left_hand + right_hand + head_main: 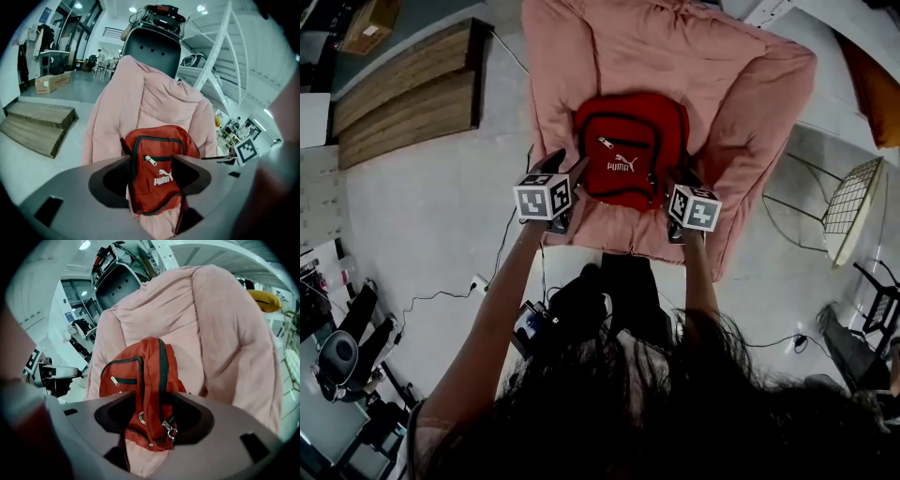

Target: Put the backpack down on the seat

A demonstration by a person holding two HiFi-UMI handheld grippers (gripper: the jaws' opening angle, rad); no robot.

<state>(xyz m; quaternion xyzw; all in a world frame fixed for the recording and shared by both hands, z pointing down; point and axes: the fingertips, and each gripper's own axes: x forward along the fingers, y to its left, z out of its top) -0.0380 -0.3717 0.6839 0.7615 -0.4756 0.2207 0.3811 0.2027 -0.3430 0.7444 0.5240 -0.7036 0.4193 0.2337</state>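
- Presently the red backpack [630, 150] sits upright on the pink padded seat [609, 47], its back against the backrest padding and its base towards the seat's front edge.
- Left gripper [567, 173]: jaws wide apart and gripping nothing. Its own view shows the backpack's front pocket in the gap, with neither pad pressing on it.
- Right gripper [682, 183]: jaws likewise spread and empty. The bag's side panel and dangling zipper pulls [168, 427] hang in the gap (whether any of it brushes a jaw cannot be told).
- Assessment: placement looks complete; what remains is to draw both tools clear.
- Risk 1, snagging: the zipper pulls lie close to the right gripper's jaws. Pulling back at an angle could hook one and drag the bag forward.
- Risk 2, toppling: the bag is soft and stands on thick, yielding padding. A nudge from either jaw could tip it onto its face.
- Risk 3, sliding off: the base sits near the front lip, so any forward slump could carry it to the floor [431, 225].
- Risk 4, padding shift: the pink cover looks loosely draped, so catching it could disturb the bag.
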